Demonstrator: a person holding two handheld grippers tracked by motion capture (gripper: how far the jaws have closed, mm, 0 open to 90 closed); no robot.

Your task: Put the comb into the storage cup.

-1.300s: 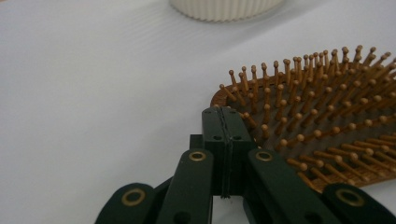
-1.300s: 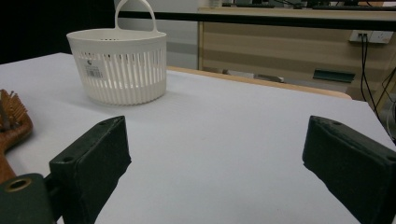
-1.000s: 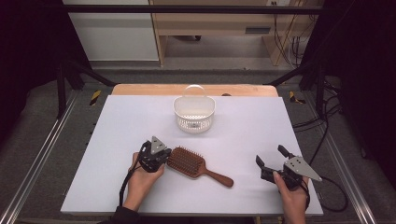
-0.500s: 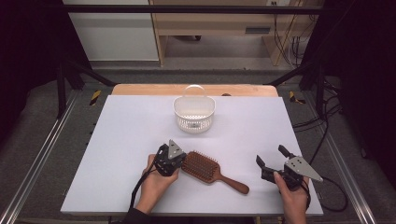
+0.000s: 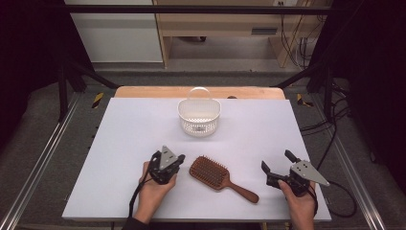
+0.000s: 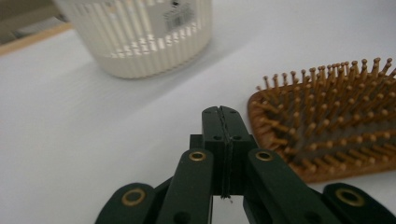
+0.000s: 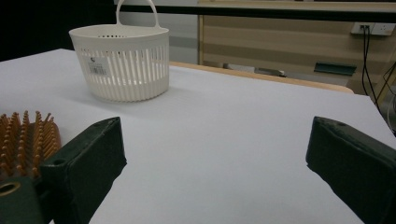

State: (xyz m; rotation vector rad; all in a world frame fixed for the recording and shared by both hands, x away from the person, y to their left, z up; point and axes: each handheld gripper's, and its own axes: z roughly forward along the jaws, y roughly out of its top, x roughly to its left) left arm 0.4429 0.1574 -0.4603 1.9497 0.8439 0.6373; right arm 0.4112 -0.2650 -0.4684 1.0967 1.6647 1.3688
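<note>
A wooden paddle hairbrush (image 5: pixel 210 173) lies bristles up near the table's front edge, its handle pointing to the front right. Just left of its head is my left gripper (image 5: pixel 179 159), shut with nothing between the jaws. In the left gripper view the jaws of the left gripper (image 6: pixel 220 114) are pressed together, and a small gap separates them from the hairbrush (image 6: pixel 327 126). My right gripper (image 5: pixel 276 161) rests at the front right, open and empty. The right gripper view looks between the two spread jaws of the right gripper (image 7: pixel 217 163), with the hairbrush (image 7: pixel 28 140) at the left edge.
A white slatted basket (image 5: pixel 198 116) with a handle stands at the back middle of the white table (image 5: pixel 124 134); it looks empty. The basket (image 6: pixel 140 37) lies ahead of my left gripper, and the basket (image 7: pixel 123 65) stands far left of the right one. Cables trail off the table's right side.
My shut left gripper pushed the hairbrush to the right, then drew back a little to the left, leaving a gap. The right gripper has stayed where it was.
</note>
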